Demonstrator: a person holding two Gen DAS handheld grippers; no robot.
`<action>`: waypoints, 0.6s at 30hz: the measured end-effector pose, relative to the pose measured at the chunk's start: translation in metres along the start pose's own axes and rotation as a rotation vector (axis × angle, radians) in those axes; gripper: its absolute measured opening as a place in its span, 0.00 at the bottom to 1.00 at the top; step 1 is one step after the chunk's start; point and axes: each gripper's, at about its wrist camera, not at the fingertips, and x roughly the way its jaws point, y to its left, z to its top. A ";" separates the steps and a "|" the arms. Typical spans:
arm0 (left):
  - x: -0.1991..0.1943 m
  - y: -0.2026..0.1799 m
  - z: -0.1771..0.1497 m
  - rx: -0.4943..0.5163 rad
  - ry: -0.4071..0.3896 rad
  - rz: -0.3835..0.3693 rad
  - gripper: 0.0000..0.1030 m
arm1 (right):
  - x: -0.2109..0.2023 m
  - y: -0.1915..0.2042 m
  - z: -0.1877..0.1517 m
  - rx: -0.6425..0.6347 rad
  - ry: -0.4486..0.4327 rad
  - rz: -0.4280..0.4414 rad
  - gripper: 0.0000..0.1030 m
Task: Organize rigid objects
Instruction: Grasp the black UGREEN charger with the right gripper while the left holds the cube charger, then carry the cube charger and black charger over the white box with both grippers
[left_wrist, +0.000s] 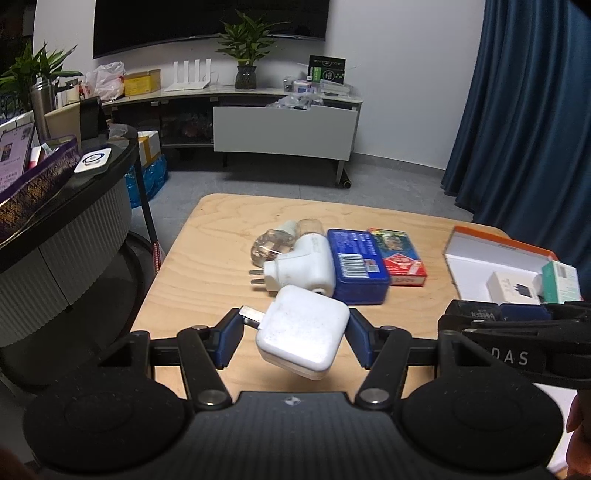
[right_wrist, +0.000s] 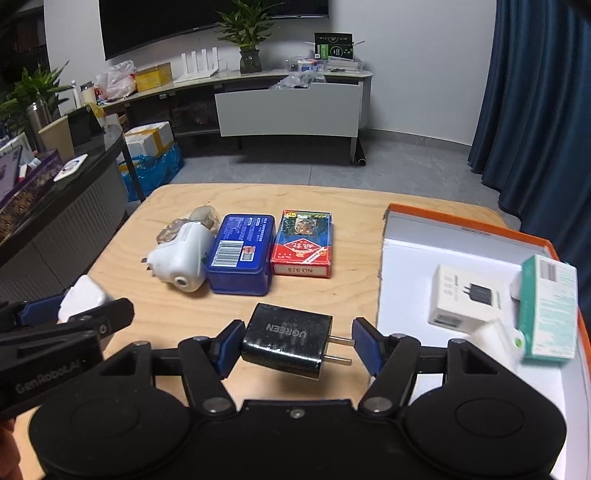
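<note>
My left gripper (left_wrist: 295, 336) is shut on a white charger (left_wrist: 306, 325), which hangs tilted above the wooden table (left_wrist: 221, 229). My right gripper (right_wrist: 298, 345) is shut on a black charger (right_wrist: 284, 339); one pad presses its body, the other its prongs, and its shadow falls on the table below. The left gripper also shows at the left edge of the right wrist view. On the table lie a white plug-in device with a clear bottle (right_wrist: 177, 266), a blue tin (right_wrist: 240, 254) and a red card box (right_wrist: 303, 243).
An open orange-edged white box (right_wrist: 406, 295) on the right holds a white carton (right_wrist: 465, 299) and a green carton (right_wrist: 550, 310). A black round side table (left_wrist: 92, 192) with clutter stands to the left. Blue curtains (left_wrist: 535, 110) hang at the right.
</note>
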 end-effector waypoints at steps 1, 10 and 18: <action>-0.003 -0.003 -0.001 0.001 -0.001 -0.005 0.59 | -0.005 -0.002 -0.002 0.005 -0.005 -0.001 0.75; -0.029 -0.028 -0.008 0.034 -0.022 -0.040 0.59 | -0.042 -0.020 -0.024 0.034 -0.018 -0.029 0.75; -0.045 -0.045 -0.012 0.055 -0.041 -0.067 0.59 | -0.069 -0.032 -0.033 0.047 -0.047 -0.049 0.75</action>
